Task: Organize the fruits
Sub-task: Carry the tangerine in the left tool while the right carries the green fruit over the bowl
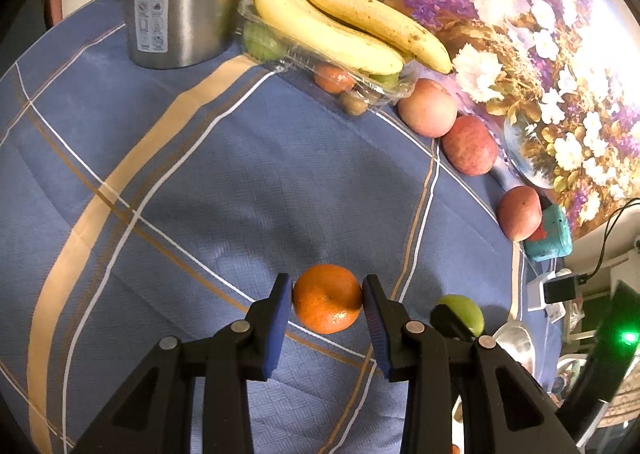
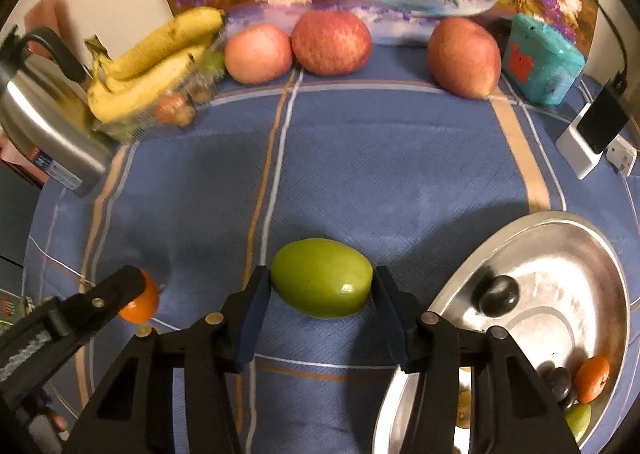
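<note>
My left tongs point forward and down toward the worktop, both black arms level, blue pads facing inward. The jaws are closed partway, each pad pressed against a side of an orange, which sits between the tips. My right tongs hold the same forward, downward attitude. Their pads bear on the two ends of a green fruit held crosswise between them. In the right wrist view the left tongs enter from the lower left, angled inward, tips just beside the right tongs. No hand or wrist is visible behind either tool.
</note>
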Tool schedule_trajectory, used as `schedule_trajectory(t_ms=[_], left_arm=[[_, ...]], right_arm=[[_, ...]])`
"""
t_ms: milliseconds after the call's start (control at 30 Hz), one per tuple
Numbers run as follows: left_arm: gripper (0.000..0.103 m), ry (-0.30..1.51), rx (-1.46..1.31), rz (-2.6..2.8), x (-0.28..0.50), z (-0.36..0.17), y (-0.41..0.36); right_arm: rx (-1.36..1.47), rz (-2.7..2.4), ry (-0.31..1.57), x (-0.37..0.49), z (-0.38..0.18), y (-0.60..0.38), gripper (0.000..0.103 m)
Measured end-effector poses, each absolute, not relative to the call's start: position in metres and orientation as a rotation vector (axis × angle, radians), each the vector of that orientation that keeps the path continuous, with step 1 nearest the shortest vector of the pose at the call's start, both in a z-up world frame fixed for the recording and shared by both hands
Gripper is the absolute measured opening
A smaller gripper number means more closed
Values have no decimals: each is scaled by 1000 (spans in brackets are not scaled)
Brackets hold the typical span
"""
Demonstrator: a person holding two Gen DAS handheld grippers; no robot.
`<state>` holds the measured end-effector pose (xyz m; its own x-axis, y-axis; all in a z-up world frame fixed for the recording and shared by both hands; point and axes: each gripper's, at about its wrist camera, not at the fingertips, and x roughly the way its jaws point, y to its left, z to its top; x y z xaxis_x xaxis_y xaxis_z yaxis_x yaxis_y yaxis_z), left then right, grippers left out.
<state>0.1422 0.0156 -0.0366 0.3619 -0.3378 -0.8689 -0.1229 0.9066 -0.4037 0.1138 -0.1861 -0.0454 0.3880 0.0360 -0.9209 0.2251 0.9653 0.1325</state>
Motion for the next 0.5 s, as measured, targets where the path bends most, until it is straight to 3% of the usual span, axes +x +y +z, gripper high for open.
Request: schedule_trajectory(t_ms=[500], left_arm=[[39, 1137, -395, -228, 120, 1, 0]], right_arm=[[290, -155, 1129, 60, -3, -192, 54]])
